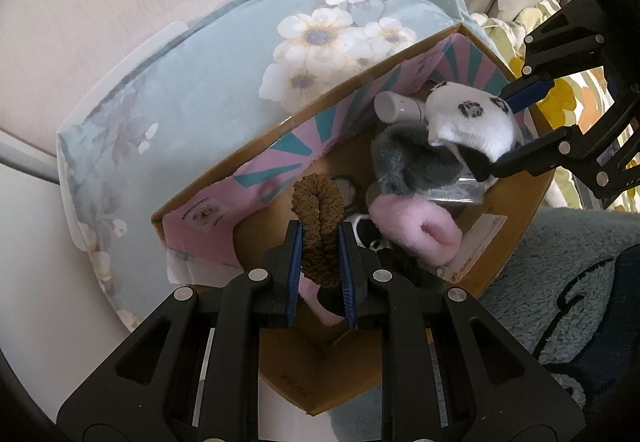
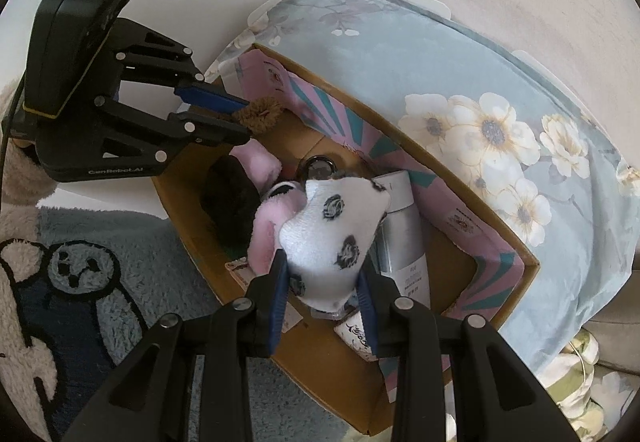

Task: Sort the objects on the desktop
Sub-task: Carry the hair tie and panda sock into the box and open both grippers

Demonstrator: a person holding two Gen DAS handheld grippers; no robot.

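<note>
My left gripper is shut on a brown ruffled scrunchie and hangs over the near corner of an open cardboard box with pink and teal flaps. The right wrist view shows that same left gripper and scrunchie at upper left. My right gripper is shut on a white plush toy with black patches above the box. From the left wrist view, that right gripper and toy sit at the box's far end.
Inside the box lie a pink fluffy item, a grey furry item, a white tube, a silver bottle and a black plush piece. A floral pillow lies behind. A blue fleece blanket lies in front.
</note>
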